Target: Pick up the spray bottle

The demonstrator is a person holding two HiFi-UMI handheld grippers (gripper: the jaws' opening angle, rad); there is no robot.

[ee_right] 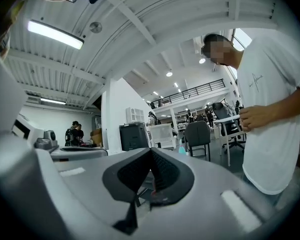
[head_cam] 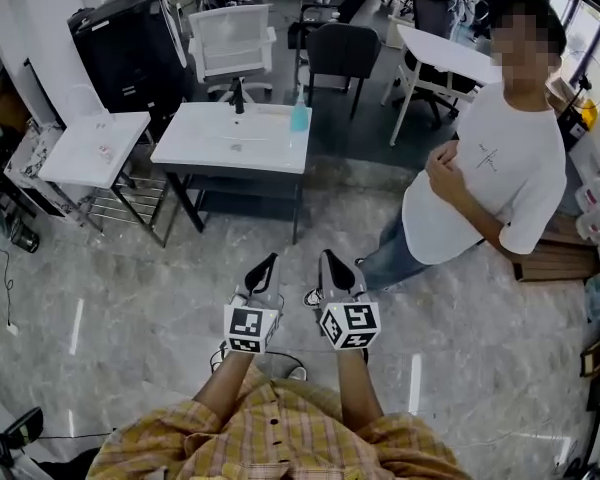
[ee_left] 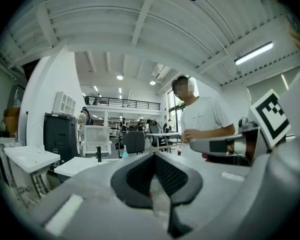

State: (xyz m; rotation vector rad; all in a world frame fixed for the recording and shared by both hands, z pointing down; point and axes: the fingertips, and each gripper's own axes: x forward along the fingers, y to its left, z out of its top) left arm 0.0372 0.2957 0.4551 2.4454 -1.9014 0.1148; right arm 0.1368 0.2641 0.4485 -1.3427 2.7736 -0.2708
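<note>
A teal spray bottle (head_cam: 298,116) stands on the far right part of the white sink table (head_cam: 205,148). It shows small and far off in the left gripper view (ee_left: 124,152) and the right gripper view (ee_right: 181,149). My left gripper (head_cam: 271,259) and right gripper (head_cam: 326,257) hang side by side over the floor, well short of the table, both pointing level toward it. In each gripper view the jaws (ee_left: 154,154) (ee_right: 150,149) meet at their tips with nothing between them. Both are shut and empty.
A person in a white T-shirt (head_cam: 485,173) stands on the floor to the right of my grippers. A small white side table (head_cam: 95,148) sits left of the sink table. Behind are a black cabinet (head_cam: 130,48), a white chair (head_cam: 232,43) and a dark chair (head_cam: 342,53).
</note>
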